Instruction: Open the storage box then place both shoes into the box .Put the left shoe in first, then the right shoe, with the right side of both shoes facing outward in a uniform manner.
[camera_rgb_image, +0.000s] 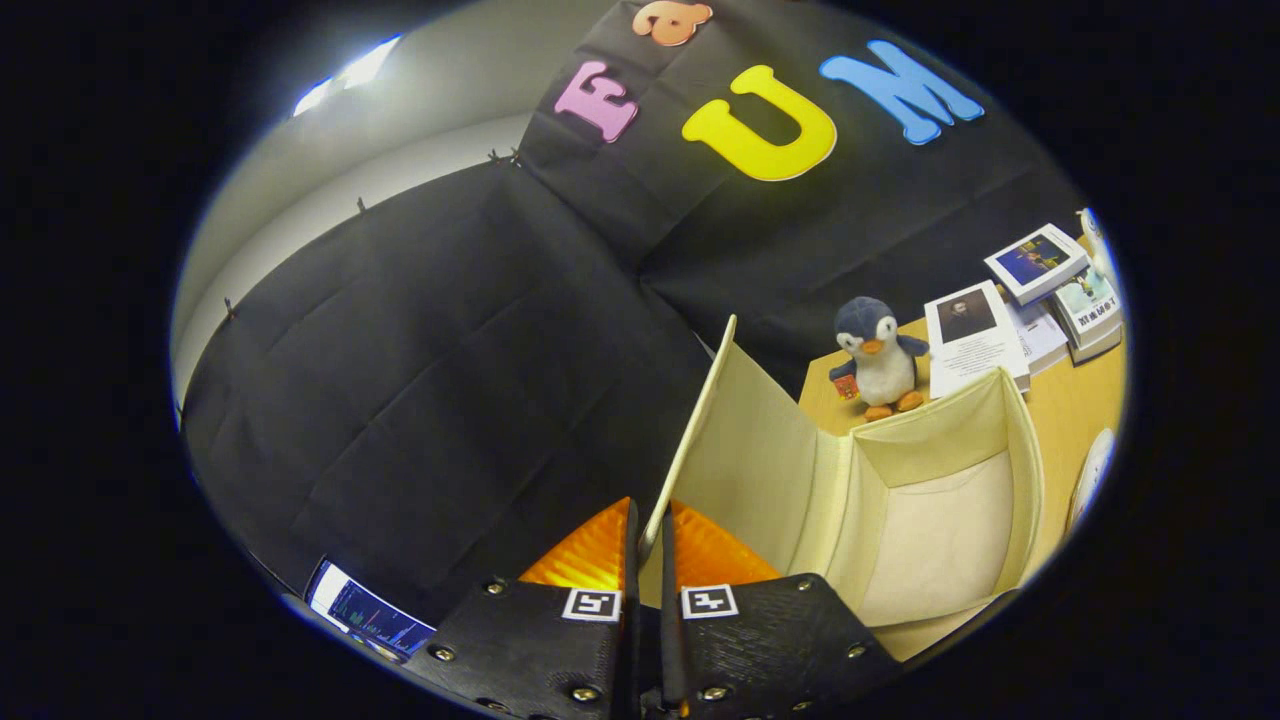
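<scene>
The gripper (650, 545) is nearly closed, both fingers pinching the edge of the box's lid (735, 440), which stands raised. The open cream box (1025, 470) sits just beyond the fingers on a wooden table (1075, 410). Behind the box stand a toy penguin (878, 357) and some books (1040, 290).

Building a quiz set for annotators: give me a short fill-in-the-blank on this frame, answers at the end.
1. The gripper is shut on the storage box's ____, a thin panel raised upright.
2. The cream fabric storage box stands open and its inside is ____.
3. Beyond the box, a plush ____ stands on the wooden table.
4. Beside that toy lie stacked ____ with pictures on their covers.

Missing words: lid; empty; penguin; books
</scene>
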